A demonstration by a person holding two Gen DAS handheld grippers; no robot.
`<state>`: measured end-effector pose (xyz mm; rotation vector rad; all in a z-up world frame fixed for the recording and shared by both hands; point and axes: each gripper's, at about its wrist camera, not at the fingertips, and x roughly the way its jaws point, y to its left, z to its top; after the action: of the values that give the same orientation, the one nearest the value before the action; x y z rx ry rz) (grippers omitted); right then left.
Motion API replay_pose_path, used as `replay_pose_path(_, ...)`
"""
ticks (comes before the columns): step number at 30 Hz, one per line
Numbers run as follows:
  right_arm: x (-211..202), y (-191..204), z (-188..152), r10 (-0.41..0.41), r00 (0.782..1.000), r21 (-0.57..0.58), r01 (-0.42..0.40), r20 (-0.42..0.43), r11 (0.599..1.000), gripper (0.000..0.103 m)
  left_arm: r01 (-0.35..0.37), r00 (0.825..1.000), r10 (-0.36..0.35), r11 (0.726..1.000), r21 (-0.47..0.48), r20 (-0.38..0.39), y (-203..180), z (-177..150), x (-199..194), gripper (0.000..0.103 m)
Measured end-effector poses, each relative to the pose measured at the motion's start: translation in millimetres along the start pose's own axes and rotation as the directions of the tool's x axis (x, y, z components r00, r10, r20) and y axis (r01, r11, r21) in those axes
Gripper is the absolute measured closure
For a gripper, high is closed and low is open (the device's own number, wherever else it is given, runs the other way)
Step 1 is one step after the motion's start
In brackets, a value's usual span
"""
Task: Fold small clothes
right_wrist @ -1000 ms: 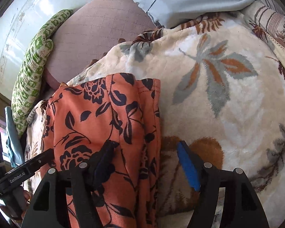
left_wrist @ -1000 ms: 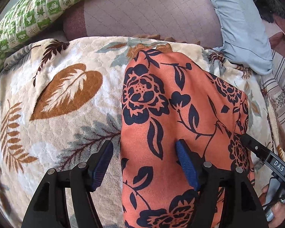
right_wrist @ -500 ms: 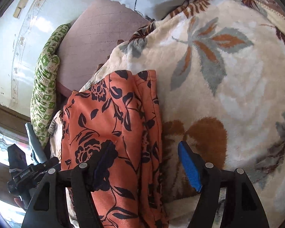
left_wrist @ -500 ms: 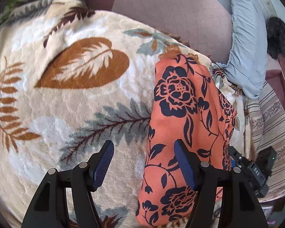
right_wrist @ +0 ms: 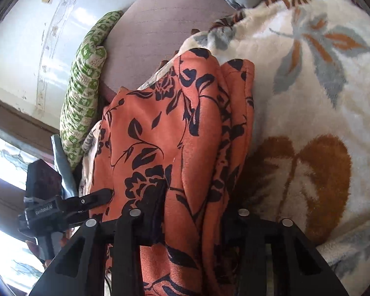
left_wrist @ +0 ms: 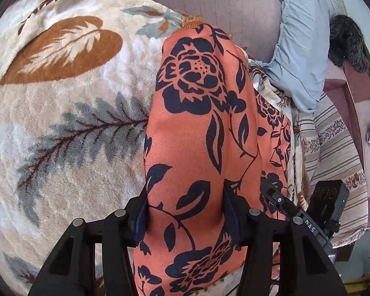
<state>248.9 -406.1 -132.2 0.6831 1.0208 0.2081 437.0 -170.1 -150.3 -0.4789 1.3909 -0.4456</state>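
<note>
An orange garment with a dark navy flower print (left_wrist: 197, 123) lies folded lengthwise on a cream leaf-patterned blanket (left_wrist: 61, 123). My left gripper (left_wrist: 185, 212) is shut on the garment's near end, with cloth bunched between its blue pads. The garment also shows in the right wrist view (right_wrist: 180, 135). My right gripper (right_wrist: 197, 212) is shut on the near end there, fabric filling the gap between its fingers. Each gripper shows in the other's view, the right one (left_wrist: 296, 214) and the left one (right_wrist: 69, 207), at the garment's edge.
A mauve quilted cushion (left_wrist: 209, 7) lies behind the garment. A light blue pillow (left_wrist: 301, 49) and striped bedding (left_wrist: 333, 153) are to the right. A green patterned pillow (right_wrist: 86, 83) leans by the pale wall (right_wrist: 24, 37). The blanket (right_wrist: 320, 98) spreads to the right.
Both grippers have closed on the garment's near end; a second ago both were open around it. The cloth now bunches between the fingers and is drawn up closer to the cameras.
</note>
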Motion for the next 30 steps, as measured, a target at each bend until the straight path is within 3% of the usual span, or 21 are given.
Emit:
replay_pose_path(8,-19.5,89.1,-25.1,0.067,0.998,-0.14,-0.064,0.017,0.988,0.072,-0.021,0.99,0.024,0.999,-0.024,0.137,37.1,-38.8,-113.1,0.054)
replay_pose_path(12,7.0,123.9,-50.3,0.073,0.997,-0.175,-0.074,-0.015,0.982,0.073,-0.112,0.976,0.115,0.993,-0.03,0.185,68.9,-61.9,-146.6,0.054)
replay_pose_path(15,31.6,136.7,-72.0,0.067,0.997,-0.192,-0.074,-0.045,0.979,0.075,-0.166,0.969,0.172,0.985,-0.053,0.176,96.9,-77.1,-147.9,0.053)
replay_pose_path(18,55.6,138.9,-88.8,-0.008,0.997,-0.229,-0.009,-0.072,0.973,0.075,-0.204,0.969,0.214,0.975,-0.087,0.12,120.1,-88.8,-129.5,0.051)
replay_pose_path(21,61.9,125.9,-94.1,-0.049,0.997,-0.257,0.032,-0.063,0.966,0.068,-0.205,0.964,0.214,0.976,-0.071,0.155,120.8,-95.5,-123.3,0.045)
replay_pose_path(23,53.9,107.0,-89.9,-0.065,0.997,-0.217,0.054,-0.044,0.975,0.055,-0.263,0.949,0.264,0.964,-0.033,0.172,113.2,-94.3,-120.6,0.042)
replay_pose_path(26,33.8,79.9,-83.6,-0.08,0.996,-0.099,0.075,-0.043,0.992,0.053,-0.288,0.941,0.286,0.958,-0.014,0.179,100.9,-103.5,-128.4,0.042)
replay_pose_path(30,-6.6,91.6,-89.8,-0.199,0.98,-0.133,0.197,-0.003,0.971,0.052,-0.331,0.92,0.325,0.944,-0.009,0.217,82.9,-125.3,-152.0,0.045)
